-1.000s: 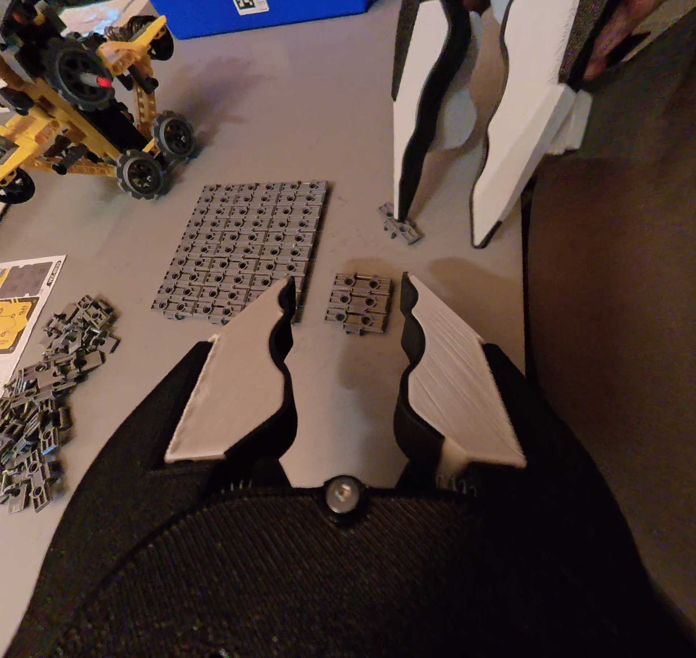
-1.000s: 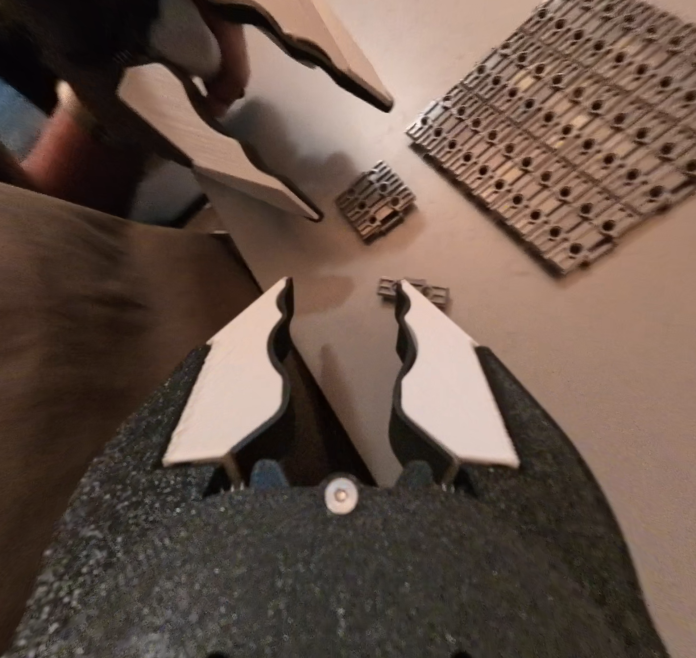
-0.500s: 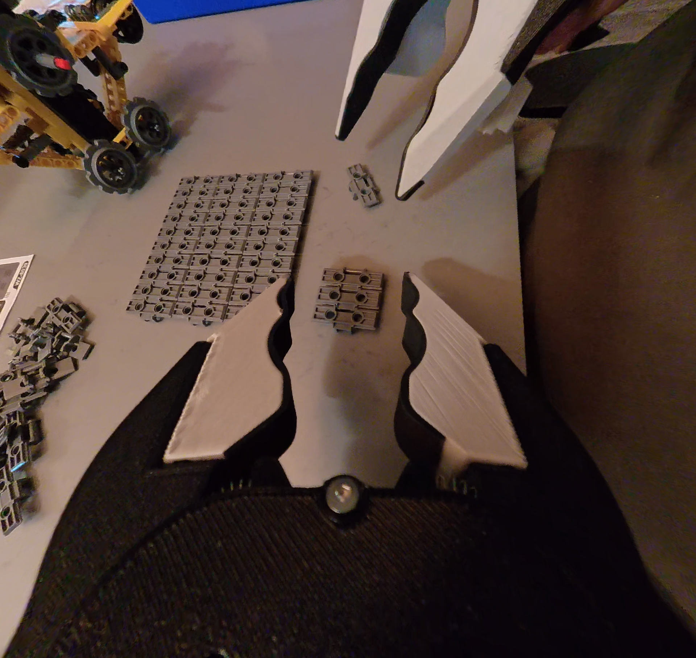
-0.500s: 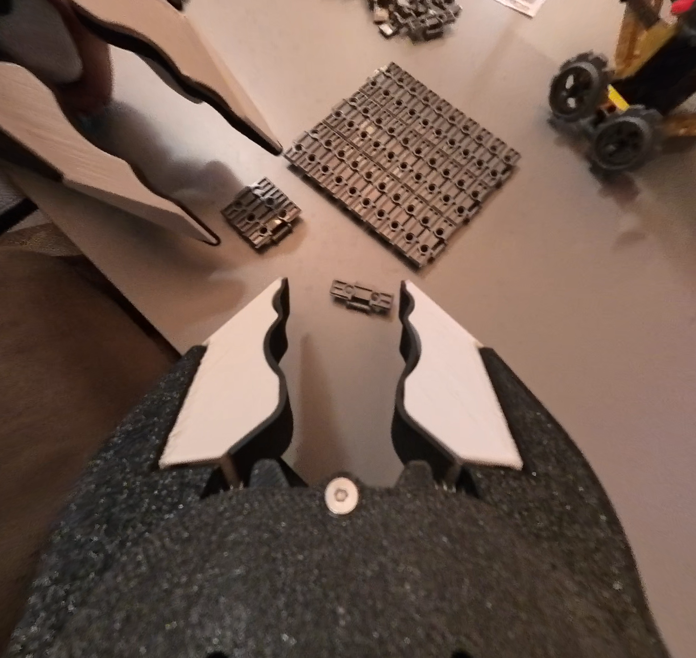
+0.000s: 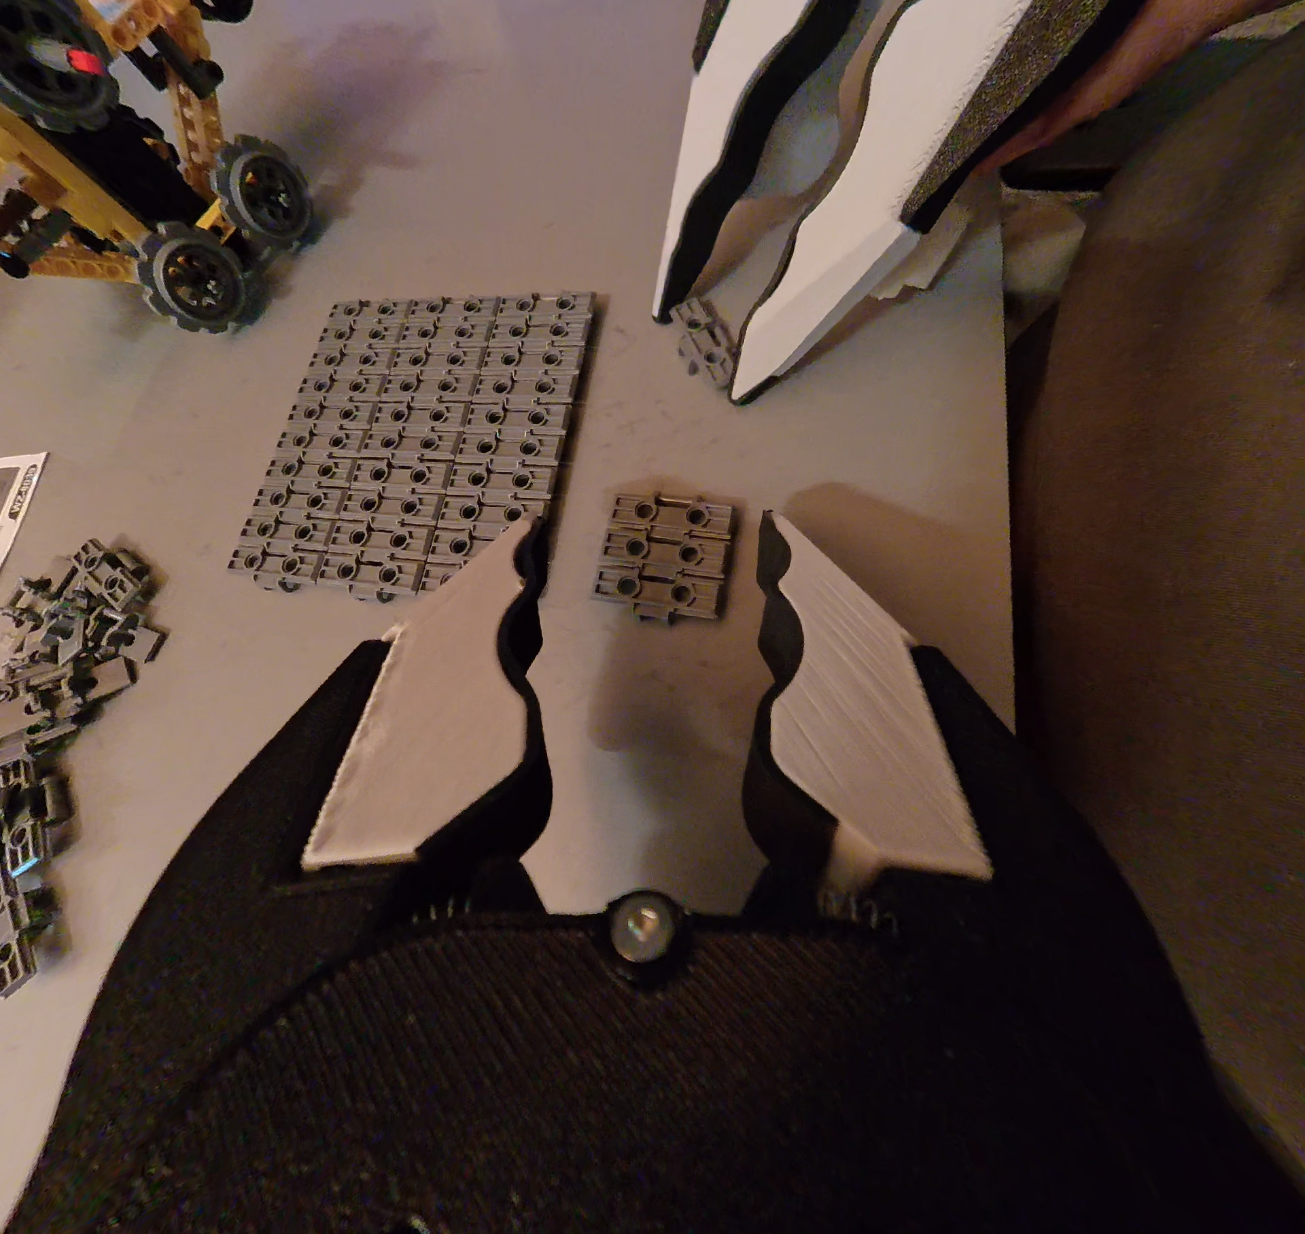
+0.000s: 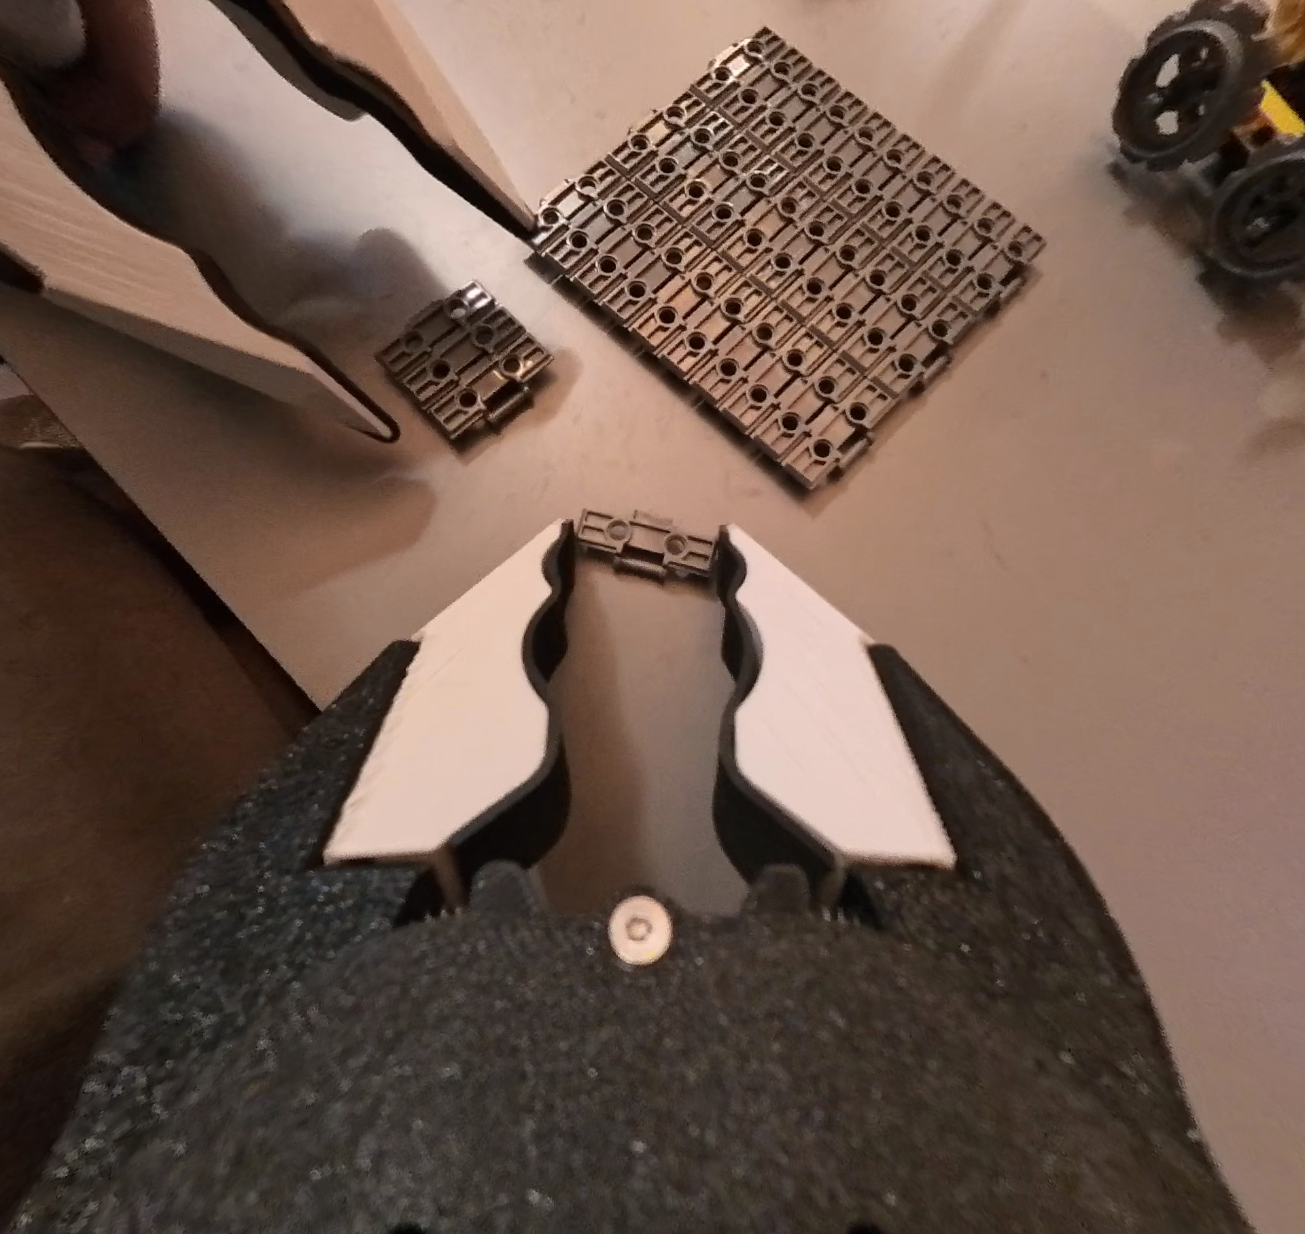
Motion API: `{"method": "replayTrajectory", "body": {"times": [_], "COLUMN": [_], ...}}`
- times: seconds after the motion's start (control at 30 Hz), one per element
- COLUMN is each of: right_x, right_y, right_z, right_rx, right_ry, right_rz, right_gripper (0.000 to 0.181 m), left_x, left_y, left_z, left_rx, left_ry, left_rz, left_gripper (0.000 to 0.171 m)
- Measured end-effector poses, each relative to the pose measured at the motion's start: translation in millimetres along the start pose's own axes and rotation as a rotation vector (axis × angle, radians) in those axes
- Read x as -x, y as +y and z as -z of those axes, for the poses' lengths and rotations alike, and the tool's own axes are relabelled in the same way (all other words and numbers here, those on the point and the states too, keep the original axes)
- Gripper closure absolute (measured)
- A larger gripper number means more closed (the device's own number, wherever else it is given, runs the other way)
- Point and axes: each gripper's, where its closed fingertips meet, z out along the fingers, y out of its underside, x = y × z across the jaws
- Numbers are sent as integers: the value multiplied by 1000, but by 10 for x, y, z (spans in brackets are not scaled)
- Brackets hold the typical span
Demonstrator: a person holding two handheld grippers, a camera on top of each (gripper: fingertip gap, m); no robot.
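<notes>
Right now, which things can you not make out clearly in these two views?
- Right gripper on the single grey track link: both views leave contact unclear.
- Yellow wheeled model: cut by the left wrist view's edge.
- Grey loose link pile: blurred and cut at that edge.
- Large grey track mat: its near corner is hidden by the left gripper.

R gripper (image 6: 646, 540) pinches single grey link (image 6: 646, 542), flat on table. L gripper (image 5: 650, 550) spread wide, 3-row link strip (image 5: 664, 558) between tips; big link mat (image 5: 424, 445) at 10 o'clock.
</notes>
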Motion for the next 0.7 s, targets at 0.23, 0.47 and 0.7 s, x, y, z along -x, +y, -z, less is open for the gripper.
{"method": "replayTrajectory", "body": {"times": [0.23,0.47,0.7], "right_x": [253,375,462], "right_y": [-262,-288,-285], "right_z": [-37,-131,-197], "right_rx": [-99,-129,-103], "right_ry": [-170,-375,-520], "right_rz": [208,533,645], "right_gripper": [141,141,141], "left_x": [-15,-60,-49], "left_y": [52,75,104], "left_z": [-47,-73,-103], "left_rx": [43,66,91], "left_ry": [23,104,130], "left_rz": [8,41,65], "left_gripper": [107,108,115]}}
